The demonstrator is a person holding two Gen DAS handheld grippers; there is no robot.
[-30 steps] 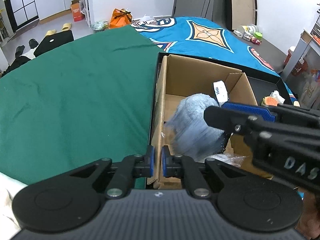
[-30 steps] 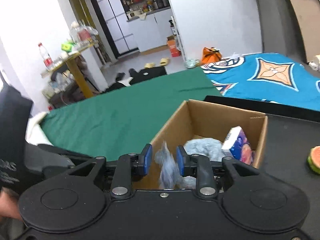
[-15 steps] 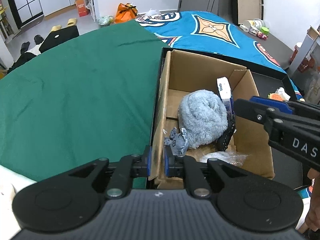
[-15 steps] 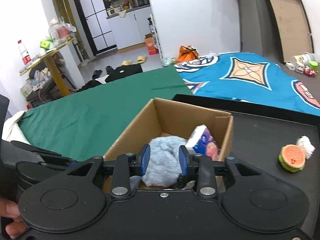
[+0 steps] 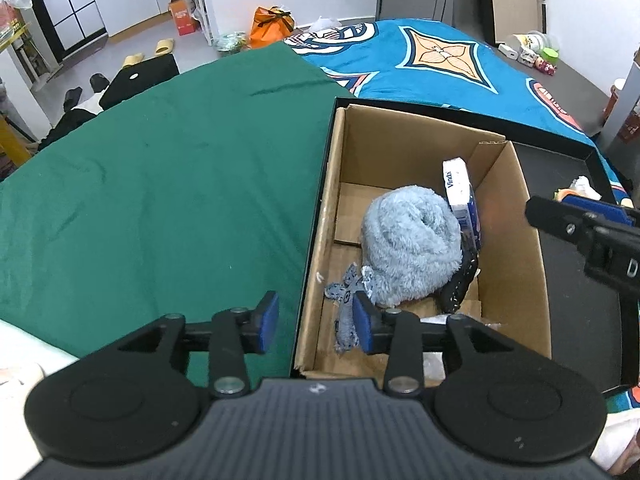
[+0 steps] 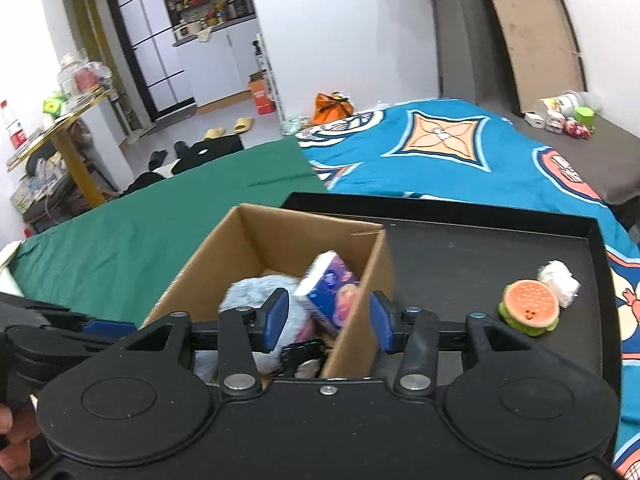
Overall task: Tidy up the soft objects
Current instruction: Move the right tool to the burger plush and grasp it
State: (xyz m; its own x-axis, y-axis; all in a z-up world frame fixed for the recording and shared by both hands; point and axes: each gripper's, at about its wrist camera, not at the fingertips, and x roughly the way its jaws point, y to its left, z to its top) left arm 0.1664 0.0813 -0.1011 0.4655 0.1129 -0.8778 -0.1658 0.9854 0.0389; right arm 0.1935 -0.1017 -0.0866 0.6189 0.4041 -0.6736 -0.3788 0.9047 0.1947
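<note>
A brown cardboard box [image 5: 416,148] [image 6: 256,236] stands on a black tray [image 6: 480,248]. A fluffy light-blue soft toy [image 5: 412,248] [image 6: 248,292] lies inside it, with a small patterned blue cloth [image 5: 346,304] at its near side, a tissue pack [image 5: 460,196] [image 6: 330,288] and a dark item [image 5: 462,284]. My left gripper [image 5: 315,327] is open, its jaws astride the box's near-left wall. My right gripper [image 6: 327,325] is open and empty above the box's near-right wall; it also shows in the left wrist view [image 5: 580,226].
A burger-shaped toy [image 6: 528,312] and a white crumpled wad [image 6: 560,282] lie on the tray right of the box. A green cloth [image 5: 160,184] covers the surface to the left, a blue patterned cloth [image 5: 432,60] behind. Small items [image 6: 560,114] sit at the far right.
The blue toy dropped from my right gripper into the box. My right gripper opened and drew back to the right. My left gripper opened from shut on the box wall.
</note>
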